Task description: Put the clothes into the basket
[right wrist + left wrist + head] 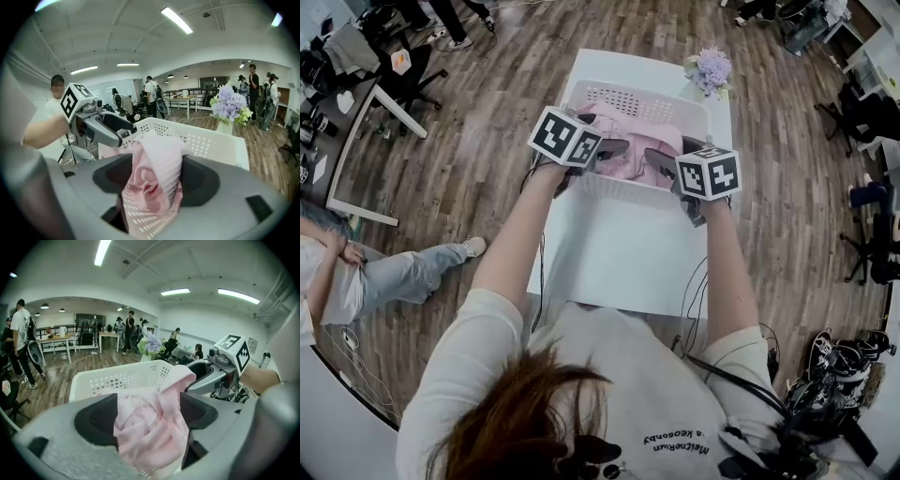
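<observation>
While hovering at the near wall of the white perforated plastic laundry basket [630, 97], standing both sets of jaws apart: letting the crumpled pale pink knitted garment [628, 150] sit loose between the pads of the left gripper [614, 148] and likewise of the right gripper [661, 164], pinching nothing. Resting most of that garment inside the basket, at the far edge of the white rectangular tabletop [619, 253], yet heaping one fold high against the near wall; not telling whether lapping over the rim.

Risking, judging from this, a snag: catching knit on a ribbed pad while pulling away, then dragging the fold back out. Risking also a slide onto the bare tabletop, through too much cloth piling at that wall. Risking a shove of the light basket toward the bunch of purple artificial flowers [710, 68] at the far right corner, through bumping the wall.
</observation>
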The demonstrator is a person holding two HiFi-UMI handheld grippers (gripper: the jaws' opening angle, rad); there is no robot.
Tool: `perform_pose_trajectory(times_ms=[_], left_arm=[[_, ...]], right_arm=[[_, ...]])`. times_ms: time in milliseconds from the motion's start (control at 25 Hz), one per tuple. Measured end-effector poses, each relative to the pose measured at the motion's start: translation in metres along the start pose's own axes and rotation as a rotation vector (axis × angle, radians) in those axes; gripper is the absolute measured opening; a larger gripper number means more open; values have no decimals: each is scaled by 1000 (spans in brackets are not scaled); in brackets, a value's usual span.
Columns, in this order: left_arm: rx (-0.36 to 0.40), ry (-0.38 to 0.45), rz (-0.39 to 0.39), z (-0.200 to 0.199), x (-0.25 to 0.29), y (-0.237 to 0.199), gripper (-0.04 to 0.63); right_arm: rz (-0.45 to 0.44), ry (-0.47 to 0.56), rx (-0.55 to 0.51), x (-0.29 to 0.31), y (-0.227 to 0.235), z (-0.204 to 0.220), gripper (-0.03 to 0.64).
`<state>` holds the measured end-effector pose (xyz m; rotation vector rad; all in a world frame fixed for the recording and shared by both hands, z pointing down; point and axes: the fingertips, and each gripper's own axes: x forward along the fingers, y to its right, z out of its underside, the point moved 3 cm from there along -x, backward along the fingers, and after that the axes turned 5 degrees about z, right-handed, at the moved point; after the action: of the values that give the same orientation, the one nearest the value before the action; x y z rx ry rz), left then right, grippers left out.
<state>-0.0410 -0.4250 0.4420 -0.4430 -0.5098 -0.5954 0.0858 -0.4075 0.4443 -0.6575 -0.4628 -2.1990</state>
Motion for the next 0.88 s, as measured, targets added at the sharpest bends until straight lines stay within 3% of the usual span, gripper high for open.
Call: perform_pose_trajectory(times_ms=[320, 440, 480, 680, 760, 880], left_arm=[[58, 133, -38, -32, -36, 15, 403], [77, 162, -43, -35, -42, 21, 401], [85, 171, -46, -35, -43, 24, 381], [114, 236, -108, -37, -50, 35, 101], [118, 259, -124, -35, -53, 41, 37], [145, 296, -131, -32, -59, 60, 11]], right_arm=[[78, 183, -32, -48, -8, -51, 281], [102, 206, -63, -54, -16, -62, 278], [110, 206, -67, -54, -17, -61, 273], [150, 230, -56, -59, -18, -49, 143], [182, 258, -58, -63, -19, -45, 57], [216, 310, -67, -75, -28, -41, 20]])
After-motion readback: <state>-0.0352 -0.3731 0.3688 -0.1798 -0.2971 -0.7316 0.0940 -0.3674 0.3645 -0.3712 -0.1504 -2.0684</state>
